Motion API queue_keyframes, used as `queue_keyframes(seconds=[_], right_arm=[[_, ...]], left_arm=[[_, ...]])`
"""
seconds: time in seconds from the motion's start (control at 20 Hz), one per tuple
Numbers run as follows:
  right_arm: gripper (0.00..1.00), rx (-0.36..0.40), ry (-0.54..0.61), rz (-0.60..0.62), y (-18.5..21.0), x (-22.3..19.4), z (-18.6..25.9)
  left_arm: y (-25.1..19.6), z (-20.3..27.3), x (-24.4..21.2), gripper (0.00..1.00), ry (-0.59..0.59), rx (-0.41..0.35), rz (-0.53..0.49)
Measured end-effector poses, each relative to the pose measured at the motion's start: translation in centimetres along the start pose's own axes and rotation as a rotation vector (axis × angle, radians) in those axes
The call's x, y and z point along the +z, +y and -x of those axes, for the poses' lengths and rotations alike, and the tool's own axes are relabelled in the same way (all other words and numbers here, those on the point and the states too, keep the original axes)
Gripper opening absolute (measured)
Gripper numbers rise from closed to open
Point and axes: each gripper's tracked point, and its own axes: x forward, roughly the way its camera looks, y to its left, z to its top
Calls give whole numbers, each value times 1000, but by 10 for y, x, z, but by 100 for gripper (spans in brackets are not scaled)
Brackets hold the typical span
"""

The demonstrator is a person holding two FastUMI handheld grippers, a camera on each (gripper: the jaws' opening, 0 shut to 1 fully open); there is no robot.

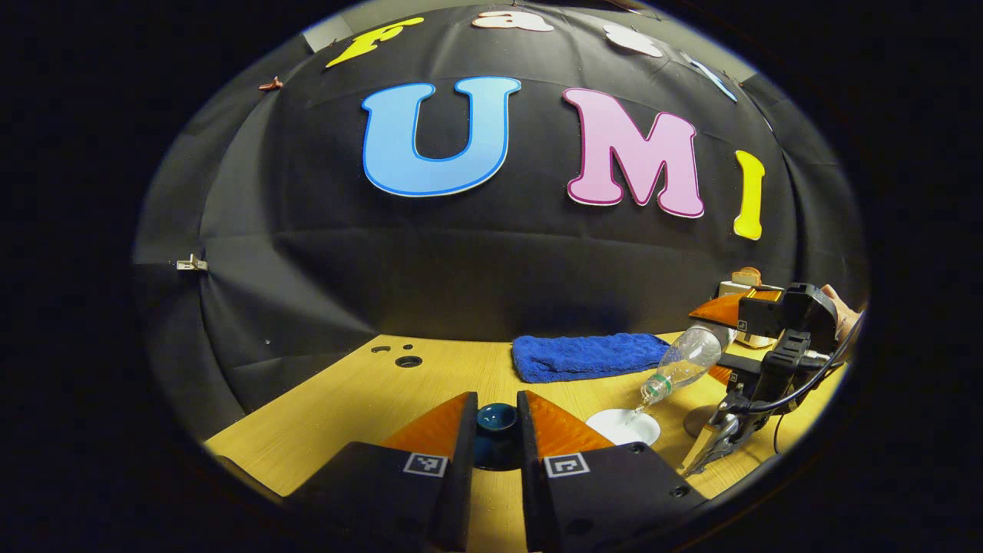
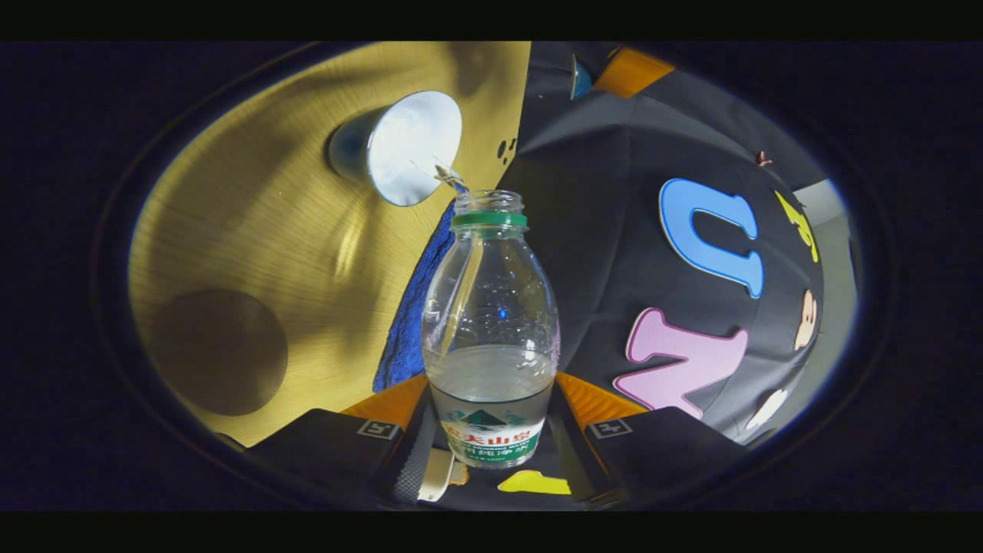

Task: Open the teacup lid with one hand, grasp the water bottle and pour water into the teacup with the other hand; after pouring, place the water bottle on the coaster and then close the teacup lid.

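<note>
Two grippers, both loaded. Left gripper (image 1: 496, 430), bottom centre of the left gripper view: fingers clamped on the dark teal lid (image 1: 497, 421), one finger pressing each side, lid held above the wooden table (image 1: 338, 407).

Right gripper (image 2: 491, 430), bottom centre of the right gripper view: fingers closed on the lower body of the water bottle (image 2: 490, 330), at the label. Bottle is uncapped, green neck ring, mouth pointing to the top of the frame. Roughly the lower part near the fingers holds water; a thin stream leaves the mouth and lands in the cup (image 2: 399, 146) at upper left of that frame. Cup is open, pale inside, dark outside.

Left gripper view, lower right: same bottle tilted neck-down to the left, mouth just above the cup's white rim, stream visible between them. The other gripper and a hand (image 1: 843, 311) holding it sit at the right edge.

Round coaster (image 2: 221, 352) lies at lower left of the right gripper view, apart from the cup. Blue towel (image 1: 587, 357) lies on the table behind the cup, against the black cloth wall (image 1: 307, 253).
</note>
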Motion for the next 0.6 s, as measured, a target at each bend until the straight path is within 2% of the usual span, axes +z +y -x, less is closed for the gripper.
queue_keyframes(seconds=[0.35, 0.45, 0.6], right_arm=[[73, -33, -29, 52, -6, 6, -3], [70, -62, -53, 81, -13, 11, -6], [73, -118, -88, 141, -23, 15, -9]], left_arm=[[2, -1, -2, 31, 7, -1, -2], [1, -2, -3, 31, 9, -2, -1], [0, -1, -2, 31, 6, -8, 3]])
